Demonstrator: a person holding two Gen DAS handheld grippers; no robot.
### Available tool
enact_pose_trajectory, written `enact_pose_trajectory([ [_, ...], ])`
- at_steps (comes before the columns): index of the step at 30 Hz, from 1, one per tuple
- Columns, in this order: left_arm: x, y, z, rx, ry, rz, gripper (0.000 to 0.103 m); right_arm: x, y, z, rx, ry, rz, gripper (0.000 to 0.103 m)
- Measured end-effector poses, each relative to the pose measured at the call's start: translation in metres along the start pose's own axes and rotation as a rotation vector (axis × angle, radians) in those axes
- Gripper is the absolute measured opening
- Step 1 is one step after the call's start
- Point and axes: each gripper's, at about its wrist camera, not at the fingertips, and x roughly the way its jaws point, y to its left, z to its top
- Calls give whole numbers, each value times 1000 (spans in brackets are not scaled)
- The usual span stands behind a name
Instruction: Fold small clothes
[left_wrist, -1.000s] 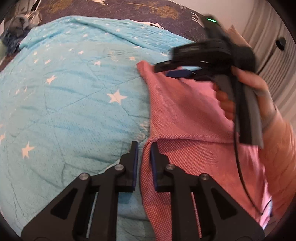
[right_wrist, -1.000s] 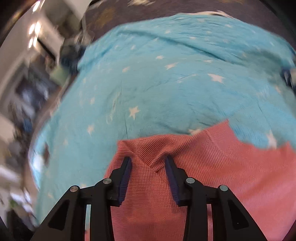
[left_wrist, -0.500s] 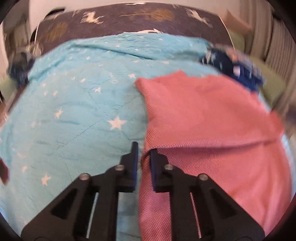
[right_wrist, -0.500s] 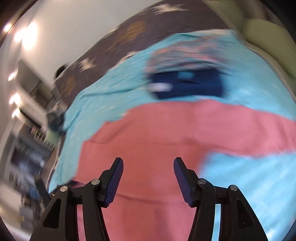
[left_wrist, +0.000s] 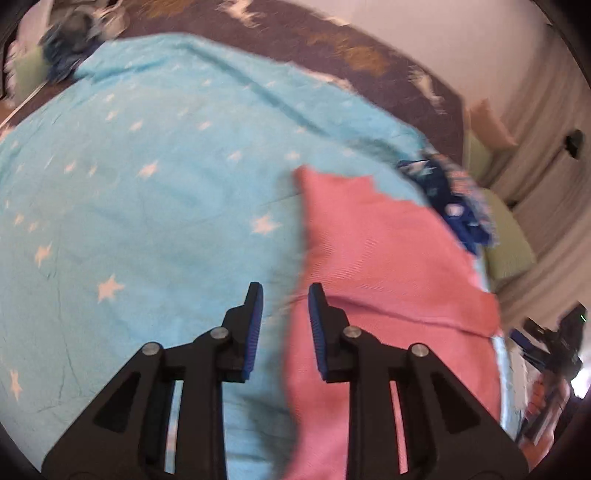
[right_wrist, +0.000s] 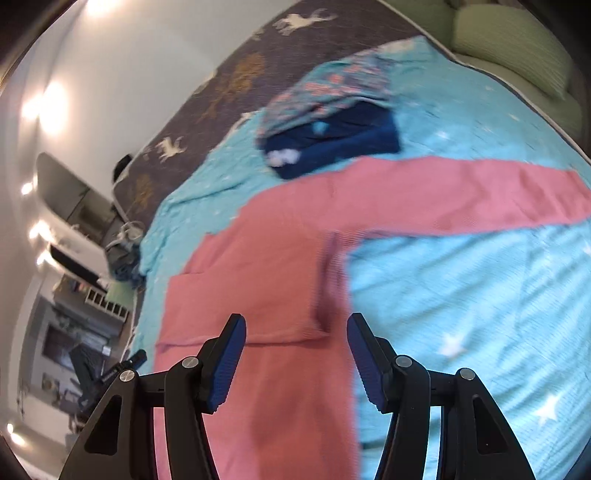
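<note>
**Pink garment lying on the star-print quilt**

The left gripper (left_wrist: 284, 291) is opening, nothing between its ribbed blue pads, hovering over the pink garment's (left_wrist: 376, 251) left edge. The right gripper (right_wrist: 295, 321) is hanging with jaws apart and empty above the same finely woven garment (right_wrist: 280, 266), whose long sleeve is stretching rightward across the turquoise quilt (right_wrist: 461, 295). Beyond the garment, a dark blue folded piece (right_wrist: 332, 144) is sitting, blurred.
</note>
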Motion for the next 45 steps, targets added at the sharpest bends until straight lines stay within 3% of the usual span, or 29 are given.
enact_pose_trajectory([
  [4, 5, -42, 11, 122, -6, -40, 26, 17, 23, -2, -56, 29, 51, 59],
  [8, 45, -62, 18, 133, 65, -103, 26, 39, 40, -9, -78, 65, 131, 59],
  [10, 72, -60, 15, 160, 105, -15, 26, 53, 47, -12, -109, 87, 152, 64],
  [11, 90, -51, 11, 178, 129, 103, 25, 60, 46, -13, -127, 90, 128, 66],
  [12, 99, -40, 9, 167, 134, 117, 9, 68, 40, -14, -127, 97, 74, 67],
  [14, 93, -24, 10, 89, 114, 38, 8, 77, 19, -14, -66, 122, 19, 65],
  [16, 84, -20, 15, 50, 127, 19, 8, 64, 1, -13, 4, 105, 114, 64],
  [17, 79, -25, 17, 65, 122, 29, 8, 53, -7, -11, 25, 81, 115, 64],
  [21, 65, -58, 17, 175, 58, 65, 23, 4, -50, 3, 95, -82, -16, 67],
  [25, 66, -94, 15, 284, 18, 53, 48, -32, -132, 14, 367, -181, -112, 67],
  [29, 75, -108, 8, 319, 49, 32, 51, -46, -215, 13, 690, -242, -120, 67],
  [31, 84, -108, 5, 316, 79, 44, 51, -44, -243, 13, 784, -269, -110, 67],
  [35, 96, -101, 2, 297, 119, 72, 53, -40, -286, 22, 883, -373, -111, 66],
  [38, 98, -97, 0, 295, 109, 90, 64, -33, -305, 28, 932, -421, -115, 66],
  [39, 98, -96, -1, 297, 106, 95, 65, -31, -308, 30, 943, -435, -116, 65],
  [41, 100, -95, -2, 304, 107, 101, 65, -28, -311, 40, 929, -447, -129, 32],
  [42, 100, -95, -2, 307, 108, 102, 65, -25, -310, 45, 912, -431, -138, 5],
  [45, 99, -95, -3, 321, 104, 104, 66, -32, -299, 55, 851, -447, -161, 4],
])
